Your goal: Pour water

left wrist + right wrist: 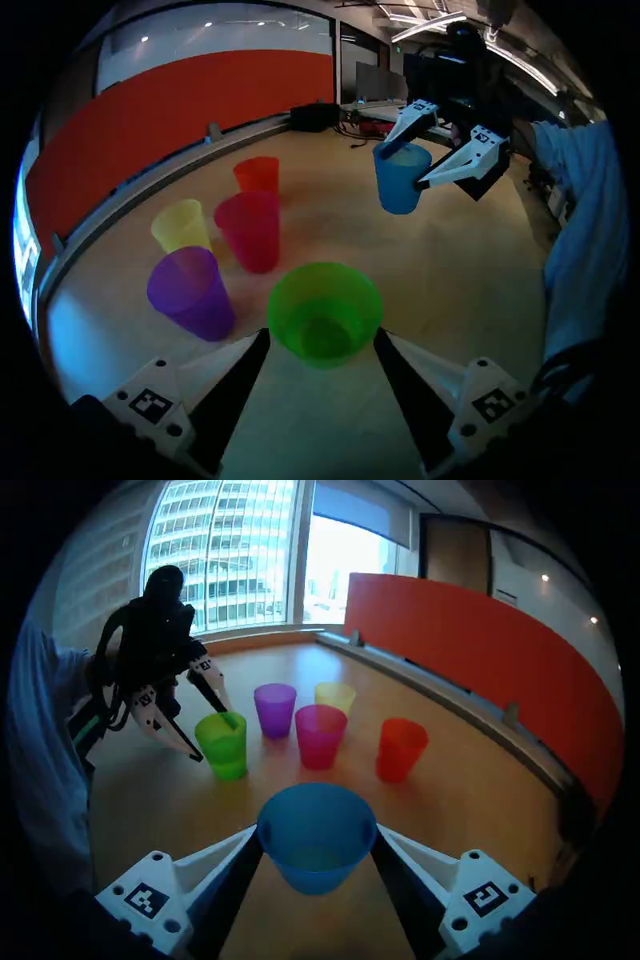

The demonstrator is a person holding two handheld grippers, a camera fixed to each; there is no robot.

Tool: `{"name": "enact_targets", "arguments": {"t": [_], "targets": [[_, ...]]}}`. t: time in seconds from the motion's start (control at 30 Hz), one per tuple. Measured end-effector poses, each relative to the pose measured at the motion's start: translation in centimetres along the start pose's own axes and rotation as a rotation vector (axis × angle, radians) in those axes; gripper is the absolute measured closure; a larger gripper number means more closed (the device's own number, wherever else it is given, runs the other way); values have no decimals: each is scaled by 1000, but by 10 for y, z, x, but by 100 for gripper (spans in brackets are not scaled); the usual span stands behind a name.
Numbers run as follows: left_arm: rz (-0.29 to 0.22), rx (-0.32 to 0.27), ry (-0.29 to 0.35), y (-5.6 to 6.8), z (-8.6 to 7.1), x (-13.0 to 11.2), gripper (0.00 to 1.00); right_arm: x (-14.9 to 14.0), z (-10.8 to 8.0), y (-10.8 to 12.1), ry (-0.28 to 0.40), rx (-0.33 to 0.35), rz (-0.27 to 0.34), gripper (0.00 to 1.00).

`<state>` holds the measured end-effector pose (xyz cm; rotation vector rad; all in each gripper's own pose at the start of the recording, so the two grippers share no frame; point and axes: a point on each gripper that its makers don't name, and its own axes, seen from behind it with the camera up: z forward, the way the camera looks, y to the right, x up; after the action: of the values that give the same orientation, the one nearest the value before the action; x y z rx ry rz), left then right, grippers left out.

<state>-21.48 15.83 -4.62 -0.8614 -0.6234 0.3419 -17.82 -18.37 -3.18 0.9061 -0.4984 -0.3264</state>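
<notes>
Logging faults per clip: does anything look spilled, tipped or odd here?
Nothing stands out. The purple cup, yellow cup, pink cup and orange cup stand upright on a dry table; the left gripper holds the green cup, the right gripper the blue cup, both mouth-up.

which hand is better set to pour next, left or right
Right, likely. The right hand-held gripper holds the blue cup, seemingly lifted off the table, free to tip. The left hand-held gripper grips the green cup, upright on the table, ready to receive.

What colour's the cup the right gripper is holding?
Blue cup, clearest in the right gripper view.
</notes>
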Motion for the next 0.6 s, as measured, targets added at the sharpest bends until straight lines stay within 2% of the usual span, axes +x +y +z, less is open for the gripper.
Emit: {"name": "enact_targets", "arguments": {"t": [0.6], "targets": [[-8, 34, 9, -4, -21, -9, 3, -31, 23, -10, -37, 16, 33, 7]]}}
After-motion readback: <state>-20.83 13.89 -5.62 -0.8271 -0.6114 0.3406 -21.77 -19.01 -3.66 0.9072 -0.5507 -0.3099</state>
